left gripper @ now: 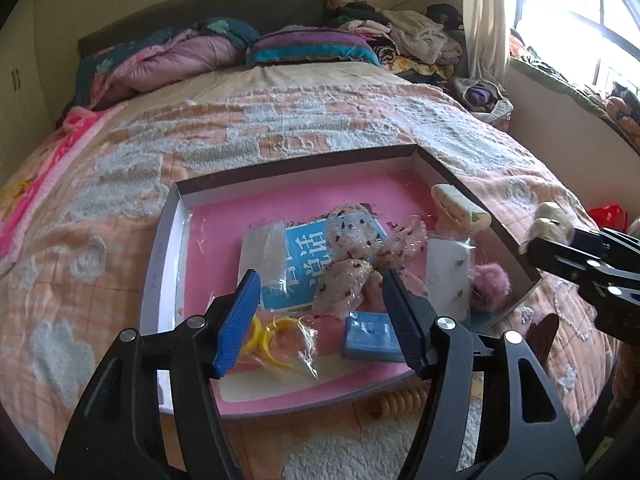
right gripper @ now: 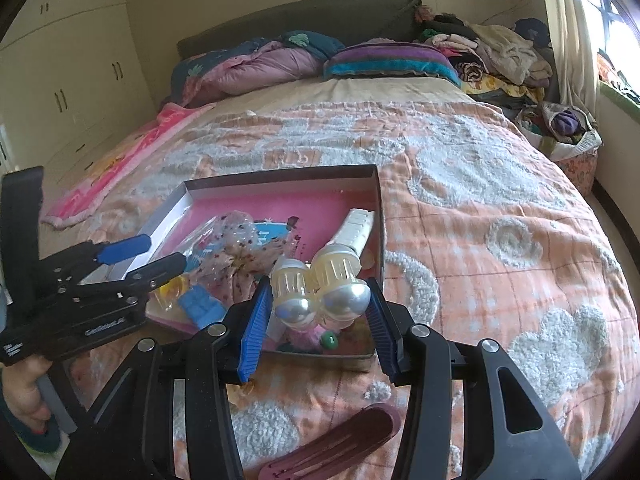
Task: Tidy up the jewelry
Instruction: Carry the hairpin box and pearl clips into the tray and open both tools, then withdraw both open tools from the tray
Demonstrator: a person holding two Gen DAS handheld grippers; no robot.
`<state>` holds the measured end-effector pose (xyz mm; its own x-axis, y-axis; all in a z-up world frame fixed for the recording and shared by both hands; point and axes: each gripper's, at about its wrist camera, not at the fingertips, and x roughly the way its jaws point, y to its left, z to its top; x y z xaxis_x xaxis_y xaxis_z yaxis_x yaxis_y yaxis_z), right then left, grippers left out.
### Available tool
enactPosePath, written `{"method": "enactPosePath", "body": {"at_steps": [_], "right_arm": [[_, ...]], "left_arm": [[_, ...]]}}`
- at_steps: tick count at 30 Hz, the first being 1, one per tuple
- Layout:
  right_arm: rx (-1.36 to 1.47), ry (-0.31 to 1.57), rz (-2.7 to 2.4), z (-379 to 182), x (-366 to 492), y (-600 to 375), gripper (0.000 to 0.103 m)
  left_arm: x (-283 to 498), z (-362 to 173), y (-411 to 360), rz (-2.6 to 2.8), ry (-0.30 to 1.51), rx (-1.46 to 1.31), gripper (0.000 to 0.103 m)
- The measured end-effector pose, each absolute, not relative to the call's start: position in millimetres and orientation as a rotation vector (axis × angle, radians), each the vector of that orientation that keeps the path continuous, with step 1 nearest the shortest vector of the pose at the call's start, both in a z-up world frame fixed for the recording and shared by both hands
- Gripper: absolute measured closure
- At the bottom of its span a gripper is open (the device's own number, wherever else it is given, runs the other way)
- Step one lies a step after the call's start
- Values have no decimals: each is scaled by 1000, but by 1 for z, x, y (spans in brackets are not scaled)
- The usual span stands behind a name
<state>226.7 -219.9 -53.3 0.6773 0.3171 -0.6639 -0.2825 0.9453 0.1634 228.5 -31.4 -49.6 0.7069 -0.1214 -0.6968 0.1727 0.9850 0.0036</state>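
Note:
A shallow box [left gripper: 172, 236] with a pink floor lies on the bed; it also shows in the right wrist view [right gripper: 380, 216]. It holds a spotted fabric bow [left gripper: 352, 256], yellow rings in a clear bag [left gripper: 276, 340], a blue card [left gripper: 370, 334], a cream hair claw [left gripper: 460, 204] and a pink pom-pom [left gripper: 490, 282]. My left gripper [left gripper: 320, 316] is open and empty above the box's near side. My right gripper [right gripper: 318, 304] is shut on a pearl-topped cream hair claw [right gripper: 320, 292], held over the box's near right corner.
A dark red hair clip [right gripper: 332, 446] lies on the quilt in front of the box. A coiled beige hair tie [left gripper: 400, 400] sits by the box's near edge. Pillows and piled clothes [left gripper: 400, 36] fill the bed's head. A window is at the right.

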Motion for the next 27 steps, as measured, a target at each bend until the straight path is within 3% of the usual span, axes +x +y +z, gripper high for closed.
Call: {"method": "enactPosePath", "body": {"at_steps": [9,17,19,27], "right_arm": [[40,738,327,-51,234,-222,56],[116,671,326,-24,209,-240,33],[140,643,319,-13,197,-246,23],[168,534,324,33,150,-266,12]], "left_arm": [[217,-38,-26,-150,759,59,40],[203,-23,-25,-137,739,50,35],[196,-15,-28,-142,720,52,31],[171,18,-35,-157,637,41,18]]}}
